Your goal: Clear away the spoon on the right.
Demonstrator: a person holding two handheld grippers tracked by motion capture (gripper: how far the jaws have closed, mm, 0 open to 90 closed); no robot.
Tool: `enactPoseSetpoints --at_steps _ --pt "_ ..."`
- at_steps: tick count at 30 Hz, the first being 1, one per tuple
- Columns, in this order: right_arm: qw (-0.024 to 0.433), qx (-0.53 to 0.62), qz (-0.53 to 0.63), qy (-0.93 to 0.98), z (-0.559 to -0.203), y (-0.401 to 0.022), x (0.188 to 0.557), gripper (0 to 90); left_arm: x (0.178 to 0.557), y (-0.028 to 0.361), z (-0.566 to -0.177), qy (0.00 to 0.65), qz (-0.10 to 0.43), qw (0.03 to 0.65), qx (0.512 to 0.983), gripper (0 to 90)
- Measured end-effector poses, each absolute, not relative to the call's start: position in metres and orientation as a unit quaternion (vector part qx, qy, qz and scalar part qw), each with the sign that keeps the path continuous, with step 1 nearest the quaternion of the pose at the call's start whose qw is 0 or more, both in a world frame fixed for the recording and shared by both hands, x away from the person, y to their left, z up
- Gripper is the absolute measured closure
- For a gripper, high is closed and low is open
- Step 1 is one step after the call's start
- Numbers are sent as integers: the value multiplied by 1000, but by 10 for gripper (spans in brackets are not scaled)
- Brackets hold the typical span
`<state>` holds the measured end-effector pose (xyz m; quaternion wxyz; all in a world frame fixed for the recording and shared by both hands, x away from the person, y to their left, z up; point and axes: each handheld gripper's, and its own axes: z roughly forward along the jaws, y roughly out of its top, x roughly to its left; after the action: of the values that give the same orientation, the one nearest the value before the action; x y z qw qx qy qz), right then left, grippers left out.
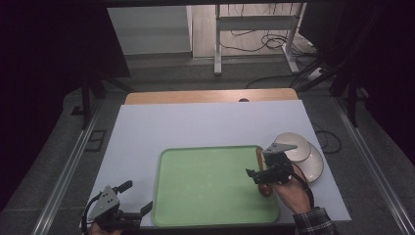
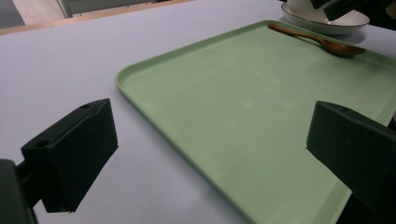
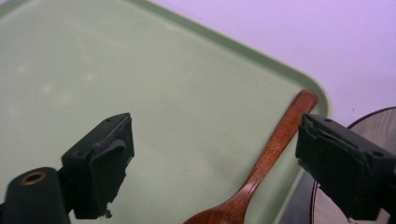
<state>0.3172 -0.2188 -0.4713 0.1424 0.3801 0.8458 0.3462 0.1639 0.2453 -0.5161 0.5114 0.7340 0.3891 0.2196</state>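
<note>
1. Wooden spoon [image 3: 268, 161] lying along the right rim of the green tray [image 1: 215, 188], bowl end near, handle far, just left of the stacked white plates [image 1: 306, 159].
2. Right gripper [image 3: 212, 163] above it, jaws spread wide, gripping nothing.
3. Best lifted straight up, clear of spoon and plates, without nudging either.
4. Left gripper [image 2: 210, 154] wide open and empty at the tray's near left corner.

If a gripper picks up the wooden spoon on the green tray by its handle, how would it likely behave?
The wooden spoon looks rigid and thin, so probably light and unbending. Its bowl end may sag if gripped near the handle tip. It lies along the green tray's raised edge, so a push could pivot it against that rim.
</note>
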Motion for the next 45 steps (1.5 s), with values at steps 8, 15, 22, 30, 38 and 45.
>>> enactPoseSetpoints --at_steps 8,15,22,30,38,45 --pt "152 373 353 845 -468 -223 310 63 164 245 -516 390 220 511 734 14" --pt "156 370 353 845 -467 -225 306 40 164 245 -516 390 221 511 734 14" --pt "155 368 360 843 -463 -227 302 19 164 245 -516 390 221 511 734 14" --pt "162 368 370 838 -456 -228 293 3 164 245 -516 390 221 511 734 14" --pt "172 369 380 831 -449 -230 286 0 164 245 -516 390 221 511 734 14" --pt "188 368 385 825 -443 -234 278 0 164 246 -516 390 221 511 733 14"
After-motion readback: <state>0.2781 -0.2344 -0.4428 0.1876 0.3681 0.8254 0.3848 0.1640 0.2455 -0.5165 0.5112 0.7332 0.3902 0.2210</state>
